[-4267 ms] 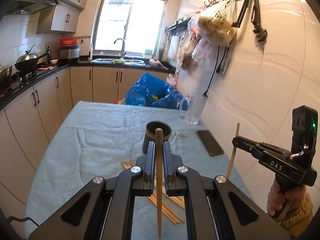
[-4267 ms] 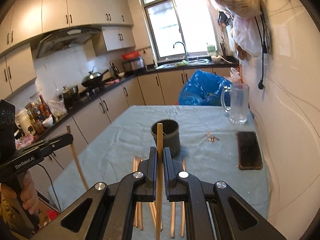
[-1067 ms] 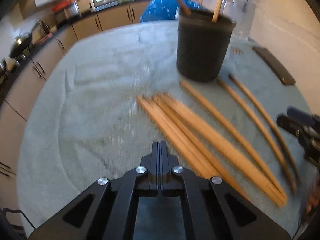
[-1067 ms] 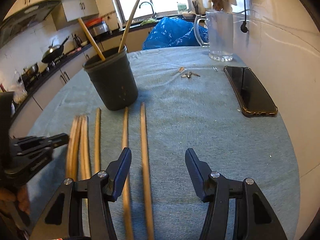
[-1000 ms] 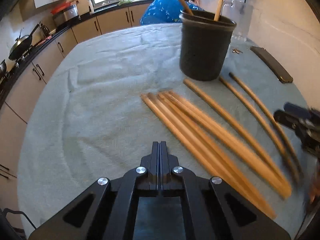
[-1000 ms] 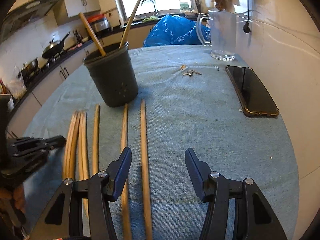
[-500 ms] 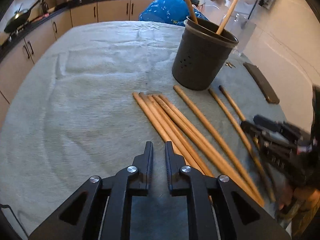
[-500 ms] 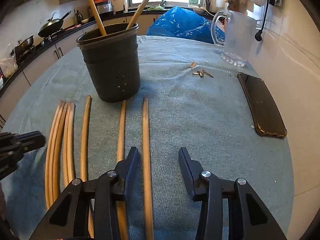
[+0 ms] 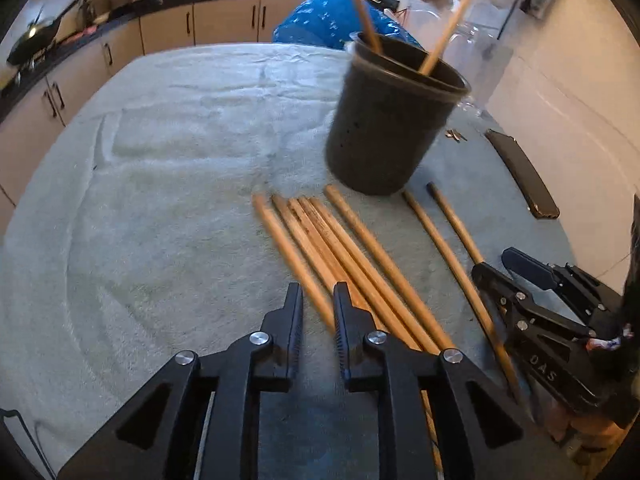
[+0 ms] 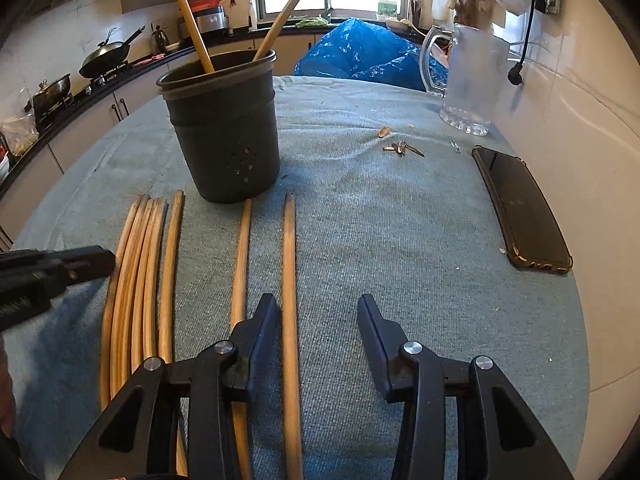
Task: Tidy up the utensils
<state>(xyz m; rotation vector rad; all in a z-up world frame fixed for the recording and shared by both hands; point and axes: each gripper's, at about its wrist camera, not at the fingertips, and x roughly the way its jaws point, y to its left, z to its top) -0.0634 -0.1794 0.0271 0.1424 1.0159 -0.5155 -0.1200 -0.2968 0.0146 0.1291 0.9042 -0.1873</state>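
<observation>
A dark utensil cup [image 9: 390, 120] [image 10: 224, 128] stands on the cloth-covered table and holds two wooden chopsticks. Several more chopsticks [image 9: 340, 248] [image 10: 140, 272] lie flat in front of it. My left gripper [image 9: 318, 312] is open, low over the table, with the leftmost chopstick [image 9: 288, 248] running between its fingers. My right gripper [image 10: 318, 320] is open and straddles the rightmost chopstick [image 10: 290, 280]; it also shows in the left wrist view [image 9: 496, 268]. The left gripper's tip shows in the right wrist view [image 10: 60, 268].
A black phone [image 10: 520, 208] lies at the table's right side near the wall. A glass mug [image 10: 468, 80] and a blue bag [image 10: 360, 56] are at the far end. Small scraps [image 10: 400, 148] lie mid-table. Kitchen counters run along the left.
Both grippers earlier held chopsticks, which now stand in the cup. The left gripper has opened from shut and lowered over the leftmost chopstick. The right gripper has moved closer over the rightmost one.
</observation>
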